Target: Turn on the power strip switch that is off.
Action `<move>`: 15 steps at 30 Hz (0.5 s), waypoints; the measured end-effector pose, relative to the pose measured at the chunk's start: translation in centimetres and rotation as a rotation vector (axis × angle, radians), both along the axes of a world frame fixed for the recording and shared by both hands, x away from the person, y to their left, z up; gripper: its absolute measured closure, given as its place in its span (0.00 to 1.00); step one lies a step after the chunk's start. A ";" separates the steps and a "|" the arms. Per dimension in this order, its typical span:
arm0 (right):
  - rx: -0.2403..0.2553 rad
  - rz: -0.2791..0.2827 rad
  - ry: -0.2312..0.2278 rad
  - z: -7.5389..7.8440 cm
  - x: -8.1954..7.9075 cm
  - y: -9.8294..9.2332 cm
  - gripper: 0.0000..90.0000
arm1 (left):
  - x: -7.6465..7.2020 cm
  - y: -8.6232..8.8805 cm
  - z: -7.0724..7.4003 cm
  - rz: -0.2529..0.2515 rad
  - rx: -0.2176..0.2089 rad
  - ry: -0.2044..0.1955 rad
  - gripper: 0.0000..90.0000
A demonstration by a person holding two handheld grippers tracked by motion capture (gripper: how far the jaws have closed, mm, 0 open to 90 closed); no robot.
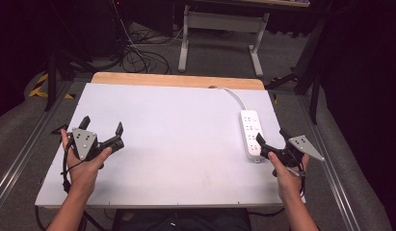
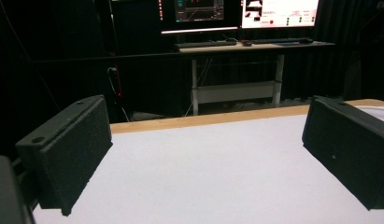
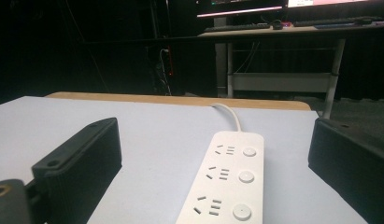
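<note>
A white power strip (image 1: 250, 134) with three sockets and round buttons lies on the right side of the white table top (image 1: 176, 139); its white cable (image 1: 232, 95) runs off toward the far edge. My right gripper (image 1: 271, 139) sits just right of the strip's near end, open and holding nothing. In the right gripper view the power strip (image 3: 227, 179) lies between the two black jaws, apart from both. My left gripper (image 1: 102, 124) rests at the table's left side, open, with bare table between its jaws (image 2: 203, 163).
A wooden strip (image 1: 176, 80) borders the table's far edge. Beyond it stands a desk with white legs (image 1: 219, 33), monitors and a keyboard (image 2: 206, 44). Cables (image 1: 138, 53) lie on the floor at the back left. Metal rails (image 1: 22, 154) run along both table sides.
</note>
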State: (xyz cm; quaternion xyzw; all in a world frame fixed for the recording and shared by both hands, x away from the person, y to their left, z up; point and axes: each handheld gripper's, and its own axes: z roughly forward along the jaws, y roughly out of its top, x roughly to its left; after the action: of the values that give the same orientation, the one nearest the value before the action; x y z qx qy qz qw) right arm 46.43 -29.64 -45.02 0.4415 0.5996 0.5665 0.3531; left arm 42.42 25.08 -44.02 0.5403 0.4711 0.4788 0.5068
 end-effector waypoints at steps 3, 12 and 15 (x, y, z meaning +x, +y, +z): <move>0.002 -0.006 -0.003 0.0 -0.2 -0.2 0.03 | 0.1 -0.1 0.0 -0.003 -0.002 0.005 0.03; -0.041 -0.001 -0.015 0.1 -0.5 0.2 0.04 | 0.1 0.1 0.0 -0.007 -0.014 0.004 0.03; -0.036 -0.002 -0.012 0.1 -0.5 0.2 0.08 | 0.2 0.1 0.0 -0.009 -0.014 0.007 0.03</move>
State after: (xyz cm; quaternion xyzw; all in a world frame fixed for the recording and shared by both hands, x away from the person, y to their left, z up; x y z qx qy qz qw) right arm 45.92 -29.42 -44.87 0.4323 0.6072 0.5578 0.3650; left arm 42.61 25.15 -44.04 0.5403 0.4738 0.4715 0.5111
